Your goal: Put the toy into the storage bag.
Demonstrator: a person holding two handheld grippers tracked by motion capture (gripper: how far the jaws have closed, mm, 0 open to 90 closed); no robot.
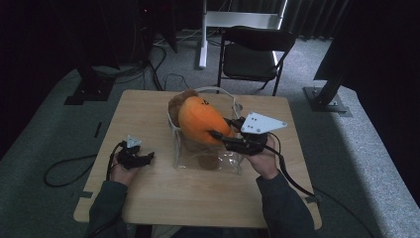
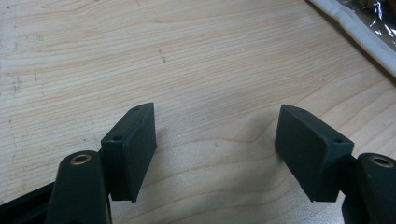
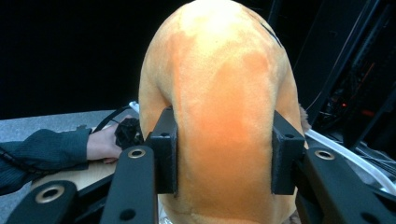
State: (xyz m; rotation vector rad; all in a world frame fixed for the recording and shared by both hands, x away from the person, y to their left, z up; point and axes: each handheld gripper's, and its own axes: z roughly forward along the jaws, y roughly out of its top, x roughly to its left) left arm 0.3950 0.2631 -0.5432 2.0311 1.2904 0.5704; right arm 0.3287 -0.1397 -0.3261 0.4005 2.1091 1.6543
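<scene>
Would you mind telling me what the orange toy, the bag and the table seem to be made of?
Orange toy: seemingly soft plush fabric; the surface is matte and fuzzy and dents between the right gripper's jaws. Bag: likely clear, glossy plastic film with whitish edging; the contents show through and it glints. Table: light wood or wood-look laminate, matte, with visible grain lines.

Left gripper rests low with jaws spread wide; right gripper reaches forward, jaws clamped, forearm extended.
</scene>
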